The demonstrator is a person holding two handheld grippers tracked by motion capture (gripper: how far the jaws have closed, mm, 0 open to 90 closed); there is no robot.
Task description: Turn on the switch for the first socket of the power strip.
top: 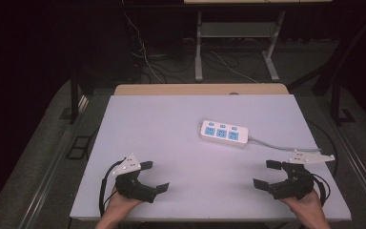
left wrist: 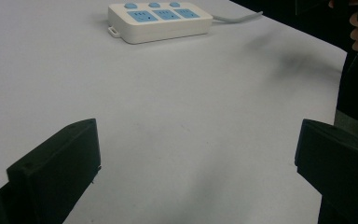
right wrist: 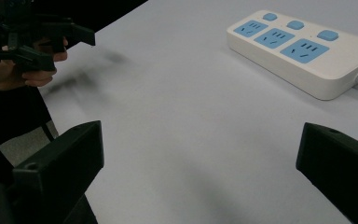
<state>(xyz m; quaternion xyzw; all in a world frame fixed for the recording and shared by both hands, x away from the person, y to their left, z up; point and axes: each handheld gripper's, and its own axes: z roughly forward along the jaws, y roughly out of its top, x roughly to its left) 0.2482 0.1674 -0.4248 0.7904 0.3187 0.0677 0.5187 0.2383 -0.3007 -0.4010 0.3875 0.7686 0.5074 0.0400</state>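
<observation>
— Power strip (top: 222, 133), white with three blue sockets, lying flat right of centre on the pale worktop (top: 171, 124), cord (top: 276, 145) trailing off toward the right edge. Well apart from both claws.

— Starting at the left, then: left claw (top: 155, 176) near the front left corner, jaws spread wide, gripping nothing, hovering just over bare surface?

— Yes. Seen along its own jaws, wide gap between the two black blocks, bare worktop between them, strip (left wrist: 161, 21) far ahead.

— And across to the right?

— Right claw (top: 269, 173) near the front right corner, likewise gaping, empty, touching nothing. Strip (right wrist: 303, 53) closer on that side, up and to the right between the jaws, cord end nearest.

— Best way in, judging from this?

— Probably approaching with the right claw, being nearer. Keeping the jaws fully spread, lining them up across the short width of the body rather than its length. Coming down low and level so both jaws meet the long sides together. Avoiding the cord and the round switches on top. Closing gently; smooth plastic likely to slip or pivot if pinched at one end.

— Left claw meanwhile?

— Worth bringing toward the free end to steady it, should the strip swing.
</observation>
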